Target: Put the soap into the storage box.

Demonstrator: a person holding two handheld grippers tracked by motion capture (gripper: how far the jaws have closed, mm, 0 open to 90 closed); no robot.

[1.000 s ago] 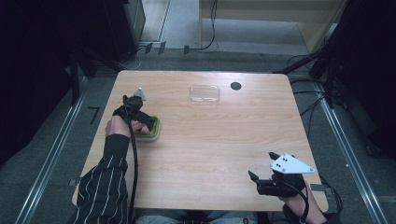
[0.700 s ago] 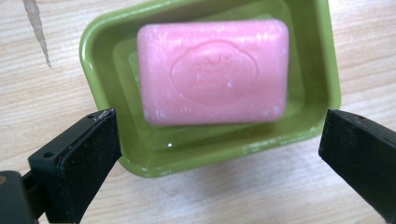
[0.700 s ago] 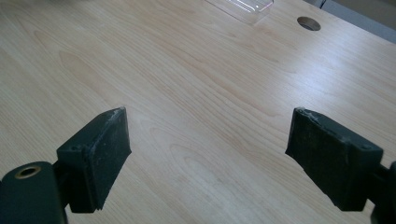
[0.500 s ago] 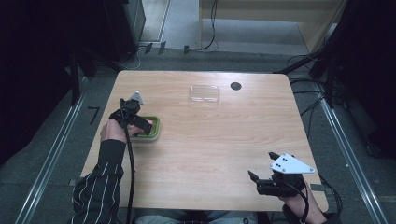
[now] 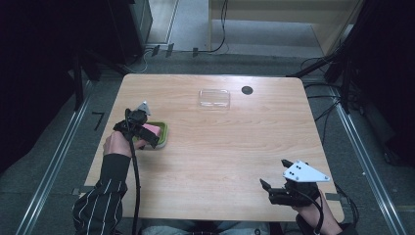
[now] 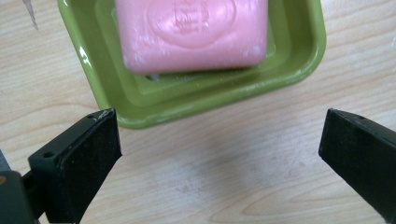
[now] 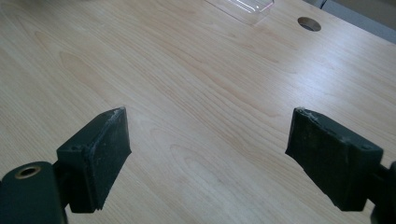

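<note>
While the pink soap sits in the green dish near the table's left edge, the left gripper, jaws wide and empty, should advance squarely before closing.

Pink soap in green dish — tongs gaping.

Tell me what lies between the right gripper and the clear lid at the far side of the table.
Bare wood. In the right gripper view, the table runs uninterrupted from the right gripper to the clear lid; the high view agrees.
</note>
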